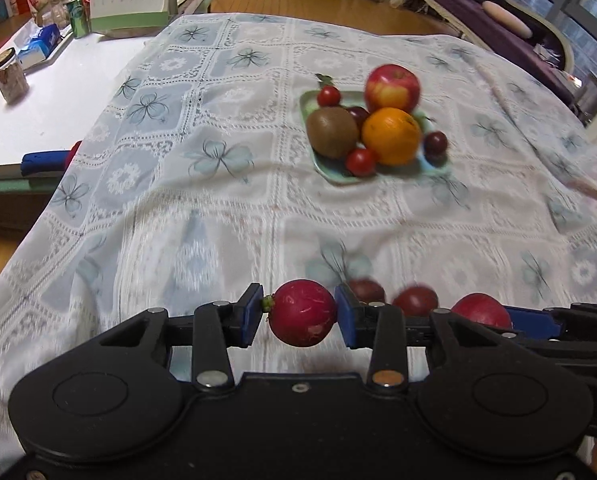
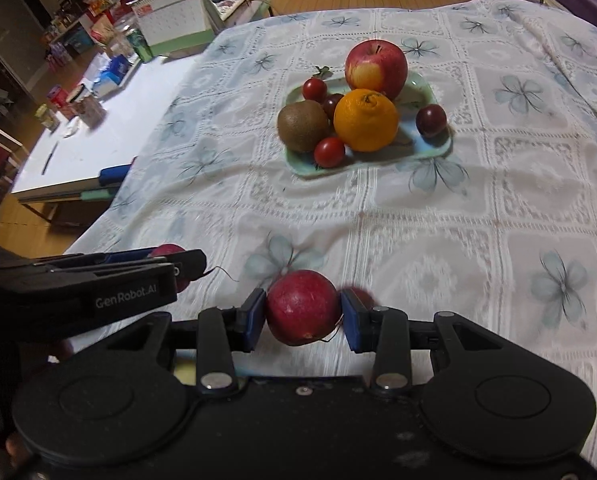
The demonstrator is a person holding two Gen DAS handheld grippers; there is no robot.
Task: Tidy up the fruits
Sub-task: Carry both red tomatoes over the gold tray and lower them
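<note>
Left fingers (image 1: 301,314) grasp red radish (image 1: 301,312), right fingers (image 2: 303,314) grasp second radish (image 2: 301,306), both near edge of counter (image 2: 438,216); plate (image 2: 430,151) with apple (image 2: 376,67), orange (image 2: 365,120), kiwi (image 2: 302,125) far

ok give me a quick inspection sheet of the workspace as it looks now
Surface: table under a white lace cloth with blue flower print, wrinkled at the right.
Job's things: pale green tray holding an apple, orange, kiwi, cherry tomatoes and dark small fruits; two more dark red fruits lie loose on the cloth near the grippers.
Clutter: nothing seen on the cloth.
Grippers: left gripper shut on a red radish-like fruit; right gripper shut on a dark red round fruit.
Cables: nothing seen.
Surroundings: white side table with desk calendar, jars, can, tissue box; wooden floor; purple sofa.
</note>
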